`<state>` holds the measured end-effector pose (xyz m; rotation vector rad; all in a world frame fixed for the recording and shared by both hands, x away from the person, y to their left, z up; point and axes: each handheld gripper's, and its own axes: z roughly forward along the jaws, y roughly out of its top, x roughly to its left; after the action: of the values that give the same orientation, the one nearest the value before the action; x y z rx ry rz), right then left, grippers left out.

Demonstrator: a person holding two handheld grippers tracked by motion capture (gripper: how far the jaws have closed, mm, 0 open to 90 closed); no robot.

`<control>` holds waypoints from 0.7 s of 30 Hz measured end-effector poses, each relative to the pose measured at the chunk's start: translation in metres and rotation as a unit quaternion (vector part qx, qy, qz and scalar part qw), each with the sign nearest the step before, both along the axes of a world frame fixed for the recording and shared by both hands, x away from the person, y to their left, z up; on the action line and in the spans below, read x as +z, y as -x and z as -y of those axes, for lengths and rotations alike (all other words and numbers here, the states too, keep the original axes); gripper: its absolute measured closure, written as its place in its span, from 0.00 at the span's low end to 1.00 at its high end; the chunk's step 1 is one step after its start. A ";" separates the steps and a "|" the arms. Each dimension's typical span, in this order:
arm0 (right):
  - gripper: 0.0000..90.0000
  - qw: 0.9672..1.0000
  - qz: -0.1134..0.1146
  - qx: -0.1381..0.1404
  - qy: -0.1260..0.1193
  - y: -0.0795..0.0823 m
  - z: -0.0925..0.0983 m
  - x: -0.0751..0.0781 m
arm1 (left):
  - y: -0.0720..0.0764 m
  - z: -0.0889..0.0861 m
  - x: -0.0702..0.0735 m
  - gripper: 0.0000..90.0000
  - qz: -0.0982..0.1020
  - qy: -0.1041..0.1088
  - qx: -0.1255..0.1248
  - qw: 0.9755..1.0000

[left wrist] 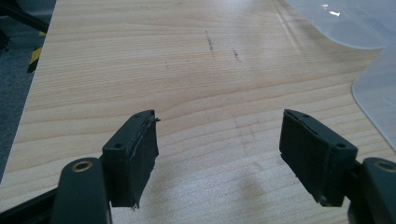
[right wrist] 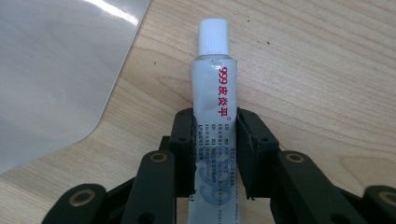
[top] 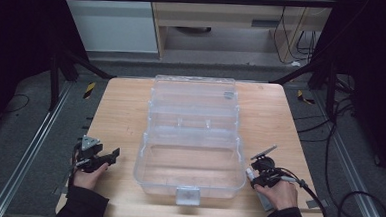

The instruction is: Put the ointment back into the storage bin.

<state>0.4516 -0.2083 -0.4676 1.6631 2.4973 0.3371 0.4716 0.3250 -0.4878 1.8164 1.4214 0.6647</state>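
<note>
A white ointment tube (right wrist: 214,93) with a ribbed white cap and red print lies lengthwise between the jaws of my right gripper (right wrist: 215,140), and both pads press on its sides just above the wooden table. In the high view that right gripper (top: 255,178) sits beside the front right corner of a clear plastic box (top: 192,138), with the tube's cap (top: 249,172) pointing toward the box. My left gripper (top: 112,156) rests at the table's front left. Its jaws stand wide apart with nothing between them, as the left gripper (left wrist: 219,144) shows over bare wood.
The clear box stands open in the middle of the wooden table (top: 121,109), lid folded back toward the far edge. Its rounded clear edge (left wrist: 373,88) lies right of the left gripper, and its wall (right wrist: 56,70) lies left of the tube. Cables run over the floor at right.
</note>
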 end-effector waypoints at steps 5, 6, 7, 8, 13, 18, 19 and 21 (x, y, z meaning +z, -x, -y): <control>0.77 1.000 0.011 0.015 -0.003 0.000 0.006 0.009 | 0.000 0.001 0.000 0.31 -0.001 0.000 0.000 1.000; 0.77 1.000 0.014 0.015 -0.006 0.000 0.007 0.011 | 0.000 0.001 0.000 0.31 -0.001 0.000 0.000 1.000; 0.77 1.000 0.021 0.016 -0.009 0.000 0.009 0.014 | 0.000 0.001 0.000 0.31 -0.002 -0.001 0.000 1.000; 0.77 0.999 0.026 0.015 -0.013 0.001 0.011 0.017 | 0.000 0.001 0.000 0.31 -0.003 -0.003 0.000 1.000; 0.77 0.997 0.067 -0.002 -0.046 0.001 0.021 0.031 | 0.000 0.002 0.000 0.31 -0.002 -0.003 -0.001 1.000; 0.77 0.991 0.112 -0.012 -0.067 0.001 0.028 0.047 | -0.001 0.001 0.000 0.31 -0.002 -0.002 -0.001 1.000; 0.77 0.991 0.112 -0.012 -0.067 0.001 0.028 0.047 | -0.001 0.001 -0.001 0.31 -0.002 -0.002 -0.002 1.000; 0.77 0.988 0.133 -0.008 -0.078 0.002 0.030 0.055 | 0.000 0.002 -0.001 0.31 -0.003 -0.002 -0.004 1.000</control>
<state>0.4491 -0.2386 -0.4124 1.5688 2.3105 0.7188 0.4716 0.3233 -0.4883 1.8268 1.4165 0.6589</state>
